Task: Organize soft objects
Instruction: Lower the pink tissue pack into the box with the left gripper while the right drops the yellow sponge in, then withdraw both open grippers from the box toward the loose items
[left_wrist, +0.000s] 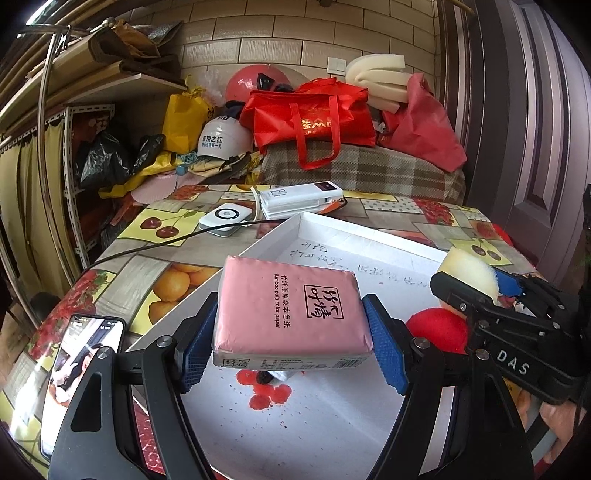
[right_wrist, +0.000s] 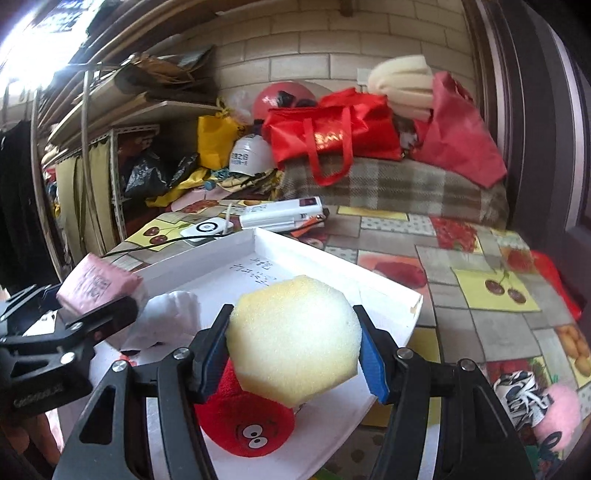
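Tabletop: fruit-print cloth, carries my white tray, the collecting spot. Pink tissue pack: I clamp it in the left tool, above the tray, likely for dropping in. Red plush toy: lies in the tray. Yellow sponge: pinched in my right tool, over the toy.

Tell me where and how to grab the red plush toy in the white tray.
Grip the red plush toy across its rounded body, coming from above. It lies low in the white tray, directly beneath the yellow sponge held by the right gripper, so drop the sponge first.
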